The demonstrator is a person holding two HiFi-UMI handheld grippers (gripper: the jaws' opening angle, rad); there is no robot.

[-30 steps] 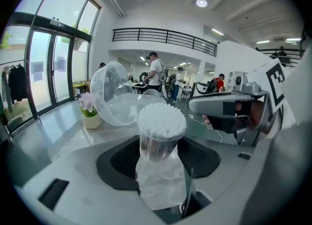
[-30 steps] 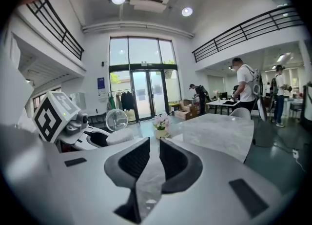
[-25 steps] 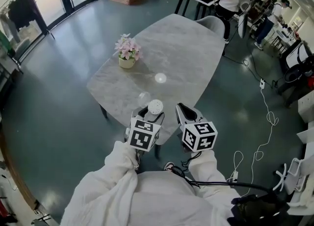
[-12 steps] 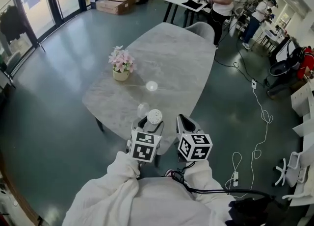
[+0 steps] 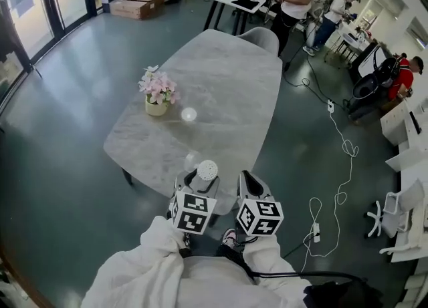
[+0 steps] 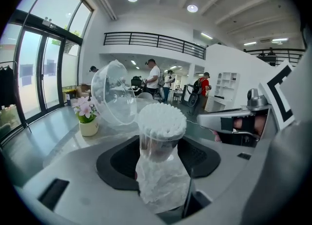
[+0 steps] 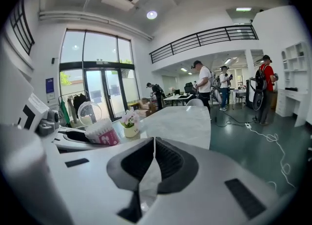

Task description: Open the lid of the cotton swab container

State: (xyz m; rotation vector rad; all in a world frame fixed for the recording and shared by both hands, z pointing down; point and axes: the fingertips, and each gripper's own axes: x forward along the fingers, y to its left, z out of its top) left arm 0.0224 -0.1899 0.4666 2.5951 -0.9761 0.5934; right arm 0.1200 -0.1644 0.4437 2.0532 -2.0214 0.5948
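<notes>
My head camera looks steeply down from well above the surface point(image 5: 221, 79), with the left gripper point(image 5: 200, 178) and right gripper point(image 5: 246, 180) at the frame's bottom edge. The left gripper view sits low behind its fingers point(image 6: 117, 163), facing along them, very close to the cotton swab container point(image 6: 161, 136). The right gripper view faces nearly level across the surface. All three share the flower pot point(image 5: 156, 99), the surface and the container.

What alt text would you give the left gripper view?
The left tool grips a clear cotton swab container, its domed lid standing open at the upper left and white swab tips exposed. A potted flower stands behind at left.
</notes>
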